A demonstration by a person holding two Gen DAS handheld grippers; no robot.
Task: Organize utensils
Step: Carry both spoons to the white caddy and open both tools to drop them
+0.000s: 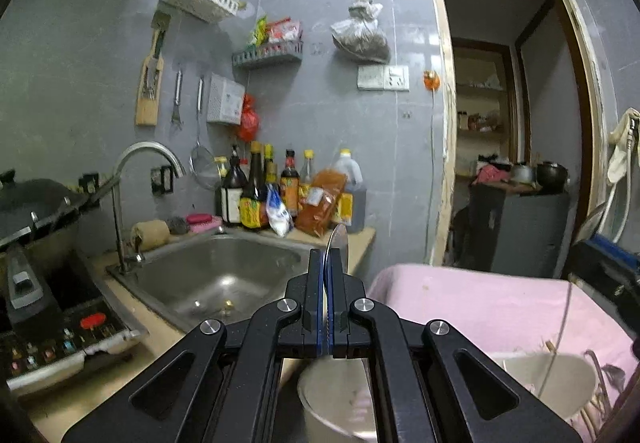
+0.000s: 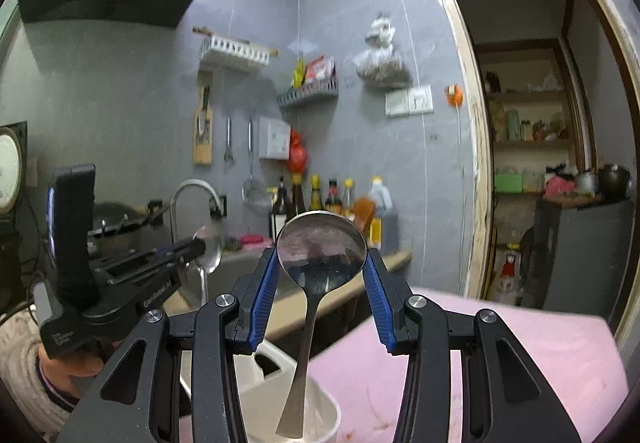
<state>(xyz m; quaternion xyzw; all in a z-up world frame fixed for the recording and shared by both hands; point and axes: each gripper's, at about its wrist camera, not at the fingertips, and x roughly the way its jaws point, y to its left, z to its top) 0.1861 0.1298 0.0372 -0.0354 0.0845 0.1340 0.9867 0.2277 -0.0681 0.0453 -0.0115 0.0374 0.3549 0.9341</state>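
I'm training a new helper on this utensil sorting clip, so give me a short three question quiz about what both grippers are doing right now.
1. True or false: the right gripper grips its spoon by the handle.
2. The left gripper is: A) open and empty, B) shut on a spoon edge-on, C) shut on a bottle.
3. Fill in: the right spoon's handle hangs down over a white ____.

Key
1. False: the blue pads clamp the bowl of the spoon by its sides.
2. B.
3. Cup, standing on the pink cloth.
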